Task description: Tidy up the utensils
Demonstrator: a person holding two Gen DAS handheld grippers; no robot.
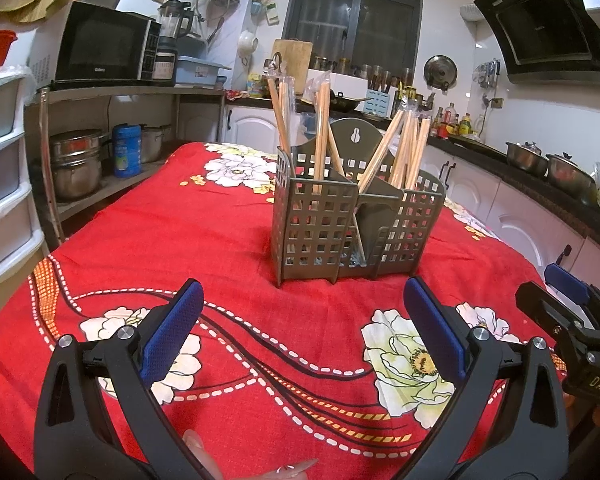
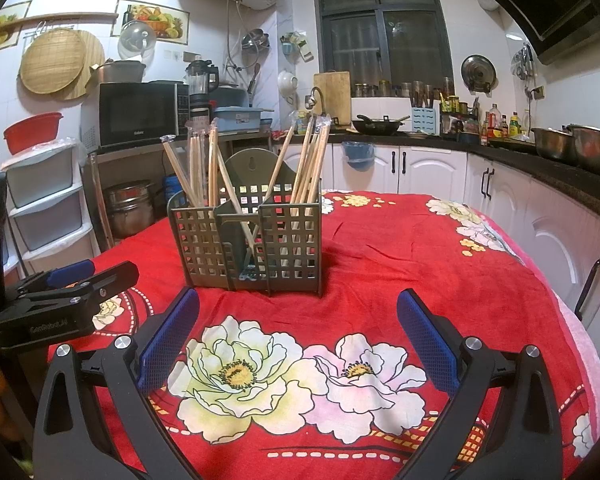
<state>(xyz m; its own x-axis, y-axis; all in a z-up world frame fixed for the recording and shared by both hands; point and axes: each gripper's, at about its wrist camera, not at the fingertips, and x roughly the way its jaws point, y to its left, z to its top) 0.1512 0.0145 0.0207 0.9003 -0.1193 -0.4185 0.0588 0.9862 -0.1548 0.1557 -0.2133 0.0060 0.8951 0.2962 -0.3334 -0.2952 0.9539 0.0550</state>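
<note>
My left gripper (image 1: 304,320) and right gripper (image 2: 298,320) both hover with fingers spread wide and empty over the red floral tablecloth (image 2: 400,248). Ahead stands the grey slotted utensil holder (image 1: 340,224), wrapped wooden chopsticks (image 1: 404,148) leaning upright in its left and right compartments.

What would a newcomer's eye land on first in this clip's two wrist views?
Most likely the bright red floral tablecloth that fills the table, with big pale flowers printed nearest the cameras. On it stands a grey grid-walled utensil holder, with bundles of wooden chopsticks sticking up out of its compartments. In the foreground, the left gripper and right gripper both hang open and empty, short of the holder.
</note>
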